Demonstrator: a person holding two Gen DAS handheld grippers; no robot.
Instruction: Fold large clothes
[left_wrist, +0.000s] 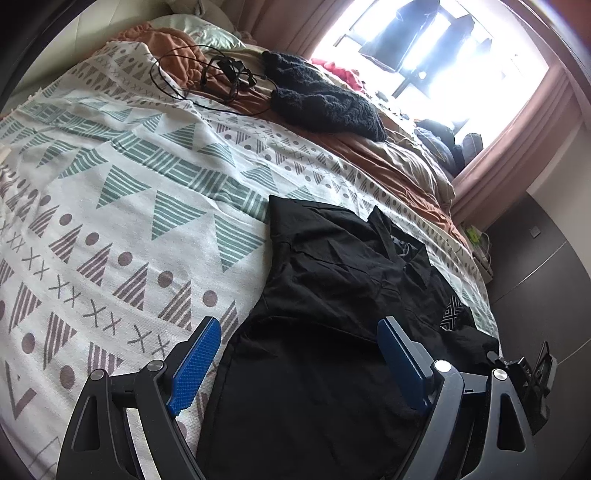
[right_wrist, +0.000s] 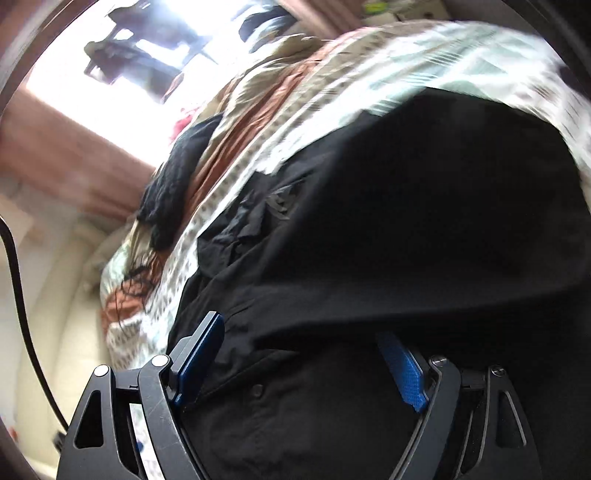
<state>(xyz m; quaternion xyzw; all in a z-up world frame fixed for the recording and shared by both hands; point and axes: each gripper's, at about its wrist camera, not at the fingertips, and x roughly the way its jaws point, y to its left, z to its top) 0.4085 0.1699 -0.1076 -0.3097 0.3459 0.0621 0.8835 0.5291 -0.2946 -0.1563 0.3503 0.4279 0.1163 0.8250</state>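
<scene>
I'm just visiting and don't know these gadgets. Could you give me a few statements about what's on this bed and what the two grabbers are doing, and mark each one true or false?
1. A black, wrinkled, collared shirt lies on a white bedspread printed with green and brown triangles. True.
2. The left gripper is clamped shut on the shirt. False: its blue-padded jaws stand wide apart over the cloth, with no grip.
3. A fuzzy dark knitted garment lies further up the bed, near the bright window. True.
4. A tangled thin black cable lies on top of the black shirt. False: it lies far from it, beside the knitted garment.
5. The right gripper has open jaws. True.
</scene>
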